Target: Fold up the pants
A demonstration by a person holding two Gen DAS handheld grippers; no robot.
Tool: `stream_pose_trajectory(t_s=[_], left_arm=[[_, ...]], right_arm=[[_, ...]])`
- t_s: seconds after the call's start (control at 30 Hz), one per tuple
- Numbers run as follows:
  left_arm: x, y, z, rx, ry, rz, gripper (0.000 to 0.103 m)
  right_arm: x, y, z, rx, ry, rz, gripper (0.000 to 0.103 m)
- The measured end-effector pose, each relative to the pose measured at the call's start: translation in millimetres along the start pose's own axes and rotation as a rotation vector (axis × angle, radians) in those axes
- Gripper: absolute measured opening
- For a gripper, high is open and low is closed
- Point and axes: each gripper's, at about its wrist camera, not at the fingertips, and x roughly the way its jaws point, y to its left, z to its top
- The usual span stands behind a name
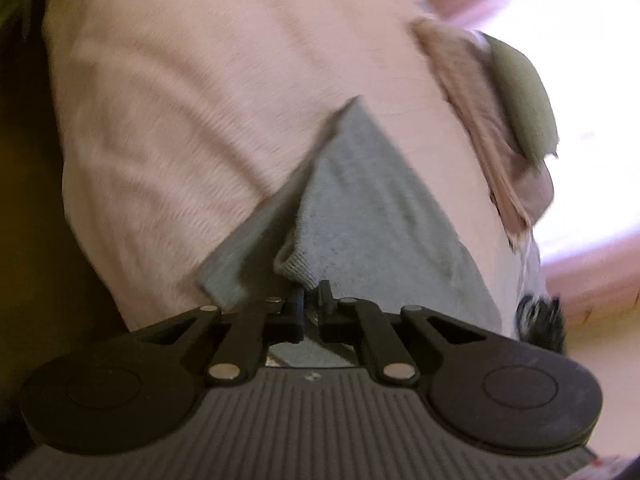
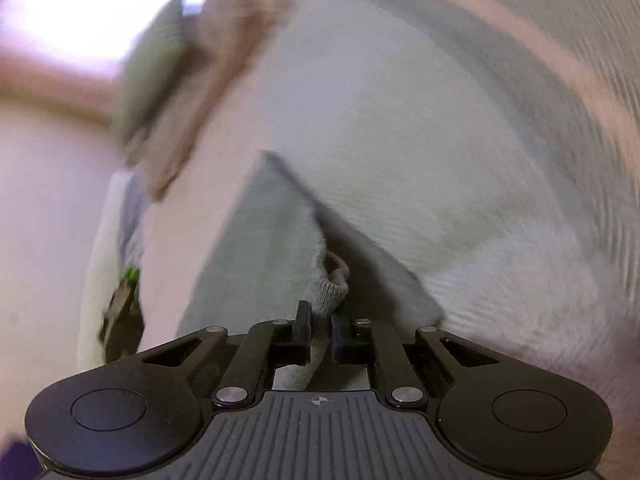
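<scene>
Grey knit pants (image 1: 372, 208) lie on a pale pink ribbed bedcover (image 1: 168, 112). In the left wrist view my left gripper (image 1: 312, 300) is shut on the ribbed hem of the pants, with the cloth pinched between its black fingers. The same grey pants (image 2: 272, 240) show in the right wrist view. There my right gripper (image 2: 320, 324) is shut on a ribbed cuff, and a strip of grey cloth runs down between the pads. A fold of the pants stands up just past each gripper. Both views are blurred.
A tan cloth (image 1: 480, 120) and a green cushion (image 1: 524, 100) lie at the far edge of the cover; they show as the tan cloth (image 2: 224, 60) and green cushion (image 2: 156, 64) in the right wrist view. A dark object (image 2: 120, 320) sits at the left.
</scene>
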Motion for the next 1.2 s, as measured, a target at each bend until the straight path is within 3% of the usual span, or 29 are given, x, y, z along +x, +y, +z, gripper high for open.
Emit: stream_pose_trajectory(t_s=[0.2,0.4,0.53,0.63,0.7,0.77,0.83,0.9,0.97,1.07,1.2], left_arm=[[-15.3,-6.6,-16.1,0.125,0.012,0.039,0.004],[-20.4,0.7,-30.8,0.153,-0.004,0.053,0.004],[-13.6,7.6,-34.7,0.162,-0.003,0.08,0.005],[-1.2,13.3,-32.8,0.144,0.026,0.12,0.01],[-2.3,13.4,-30.2,0.136,0.035,0.152,0.017],[-11.3,12.1,-26.3,0.16,0.026,0.209,0.023],[-23.9,9.6,-19.9,0.189,-0.005,0.304,0.021],[-31.7,1.8,-8.7,0.257,-0.031,0.424,0.019],[-30.1,-19.4,3.4,0.386,-0.08,0.492,0.019],[-3.8,-64.8,23.3,0.537,-0.113,0.438,0.02],[62.3,-140.6,29.2,0.737,-0.089,0.242,0.02]], right_arm=[[-2.3,-6.3,-10.3,-0.026,0.032,-0.054,0.005],[-18.0,-14.2,-23.4,-0.055,0.041,-0.079,0.005],[-2.0,-20.1,-27.6,-0.102,0.087,-0.136,0.005],[1.9,-20.6,-26.6,-0.112,0.128,-0.17,0.005],[-4.8,-16.9,-23.4,-0.128,0.166,-0.205,0.012],[-15.3,-3.8,-19.6,-0.227,0.169,-0.288,0.031],[-25.9,13.3,-17.8,-0.378,0.138,-0.406,0.043],[-29.4,37.9,-16.9,-0.58,0.077,-0.476,0.044],[-19.4,64.1,-16.6,-0.756,0.024,-0.464,0.044],[19.5,105.0,-24.1,-0.984,-0.01,-0.369,0.044],[83.6,151.5,-50.1,-1.191,-0.005,-0.177,0.044]])
